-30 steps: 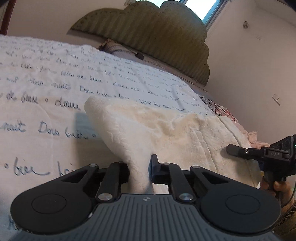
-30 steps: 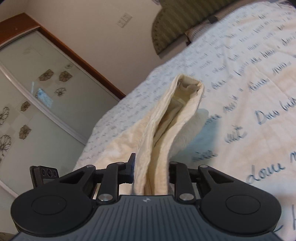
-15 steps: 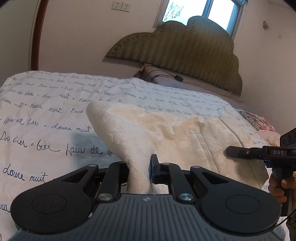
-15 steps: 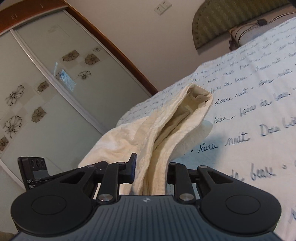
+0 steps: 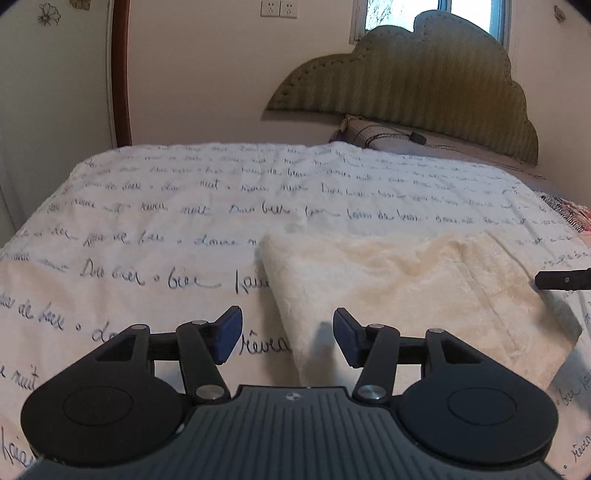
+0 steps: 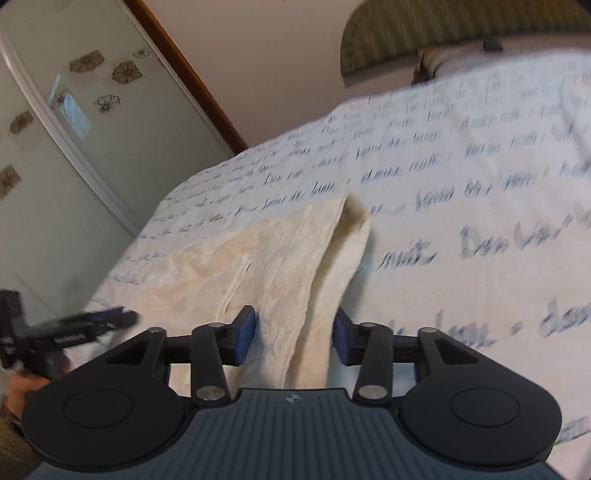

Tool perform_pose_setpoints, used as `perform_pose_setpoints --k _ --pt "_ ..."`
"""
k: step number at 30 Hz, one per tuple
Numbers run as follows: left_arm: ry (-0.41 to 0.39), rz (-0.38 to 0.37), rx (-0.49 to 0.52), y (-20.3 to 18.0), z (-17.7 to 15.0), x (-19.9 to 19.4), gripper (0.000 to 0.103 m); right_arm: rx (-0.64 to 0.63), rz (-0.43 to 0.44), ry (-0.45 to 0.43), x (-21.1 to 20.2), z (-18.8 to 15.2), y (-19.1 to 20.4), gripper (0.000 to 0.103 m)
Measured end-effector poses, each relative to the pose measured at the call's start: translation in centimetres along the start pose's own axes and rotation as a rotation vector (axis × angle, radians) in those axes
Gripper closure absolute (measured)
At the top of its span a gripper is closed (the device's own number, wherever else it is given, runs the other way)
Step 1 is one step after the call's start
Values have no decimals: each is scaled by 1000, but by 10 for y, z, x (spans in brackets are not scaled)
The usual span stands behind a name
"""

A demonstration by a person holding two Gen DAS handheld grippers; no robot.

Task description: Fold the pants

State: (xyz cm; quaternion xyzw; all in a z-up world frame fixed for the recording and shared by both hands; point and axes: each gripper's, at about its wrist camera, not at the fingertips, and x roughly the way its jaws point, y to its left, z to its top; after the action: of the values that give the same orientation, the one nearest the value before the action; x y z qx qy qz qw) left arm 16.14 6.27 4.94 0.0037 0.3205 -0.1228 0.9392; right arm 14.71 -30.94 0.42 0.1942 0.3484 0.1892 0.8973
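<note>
Over on the far left there's the wardrobe door [image 6: 55, 122], pale glass with flower shapes on it, framed by a brown wood strip [image 5: 120, 74]. Now the bed [image 5: 147, 206], covered in a white bedspread with lines of blue handwriting running right across it.

And here's the left gripper [image 5: 287, 341], and it has let go! Its jaws have just been opening, they stand well apart now, blue pads facing each other. The near left corner of the pants [image 5: 406, 288] lies between them, but neither pad presses on the cloth. From the right wrist camera that same gripper shows at the left edge, blurred, with a hand [image 6: 22, 387] under it.

The pants themselves: cream, fuzzy, lying flat on the bed as a folded slab, near the front edge and toward the right half of the bedspread in the left wrist view. From the other side you can see the layers, one flap stacked on another with a long crease running away from the camera.

Moving right, the right gripper [image 6: 293, 338] is released too. Its jaws have just been opening, and the folded edge of the pants sits in the gap between them; I can't make out a pad pressing on it. One of its black fingers pokes in at the right edge of the left wrist view, just beside the pants' right side.

Behind it all, a green scalloped headboard [image 5: 424, 81] with a pillow [image 5: 373, 134] at its foot, a double wall socket [image 5: 279, 8], and a window [image 5: 436, 11] at the top.
</note>
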Motion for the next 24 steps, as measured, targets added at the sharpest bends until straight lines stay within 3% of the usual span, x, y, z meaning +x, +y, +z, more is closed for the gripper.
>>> perform_pose_setpoints --k 2,4,8,11,13,18,21,24 --pt "-11 -63 -23 -4 15 -4 35 -65 -115 -75 -10 10 11 57" --pt "-2 -110 -24 -17 26 4 17 -145 -196 -157 -13 19 27 57" --pt "10 -113 91 -58 27 31 17 -265 -120 -86 21 34 59 59" --pt "97 -75 128 -70 11 63 19 -326 -187 42 65 30 63 60" --pt "109 -36 144 -70 -3 73 17 -359 -234 83 82 21 56 60" --pt "42 6 143 -71 -15 41 18 -380 -275 5 52 10 74 58" --pt "12 -23 97 -73 -30 13 18 -423 -187 -35 18 -10 100 59" --pt "34 -29 78 -79 -48 5 18 -451 -162 5 7 -37 112 59"
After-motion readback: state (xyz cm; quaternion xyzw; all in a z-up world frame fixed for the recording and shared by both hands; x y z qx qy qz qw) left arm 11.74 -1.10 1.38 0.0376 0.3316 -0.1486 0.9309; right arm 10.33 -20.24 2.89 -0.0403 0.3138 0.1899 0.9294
